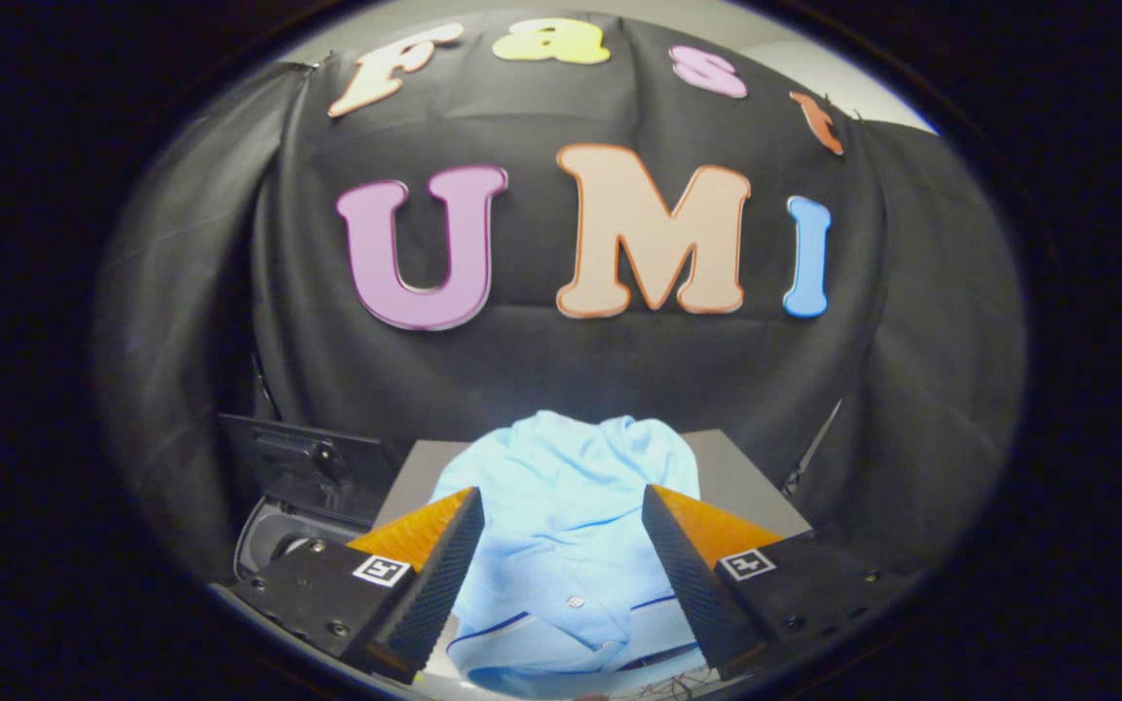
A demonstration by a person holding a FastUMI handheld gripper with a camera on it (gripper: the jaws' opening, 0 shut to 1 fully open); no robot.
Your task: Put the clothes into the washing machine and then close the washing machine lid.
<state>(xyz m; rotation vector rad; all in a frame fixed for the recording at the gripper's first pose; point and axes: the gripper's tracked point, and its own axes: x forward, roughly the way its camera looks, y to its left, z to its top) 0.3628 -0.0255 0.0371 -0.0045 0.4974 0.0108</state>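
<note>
Plainly, one garment was in view: a single light blue shirt point(571, 526) with dark piping and small buttons, spread flat on a grey surface point(741, 477). Its long axis ran from near to far, with the buttoned placket and piped trim at the near end and the rounded bulk of the cloth at the far end, toward the black cloth wall point(561, 370). One washing machine point(303, 497) stood to the left of the grey surface, its dark lid point(298, 453) raised and the rim of the opening showing below it. The gripper point(561, 531) was held level above the near part of the shirt, pointing away toward the wall. Its two fingers point(434, 565) were spread wide apart, grasping nothing, with the shirt lying between and below them; whether they touched the cloth could not be told.
</note>
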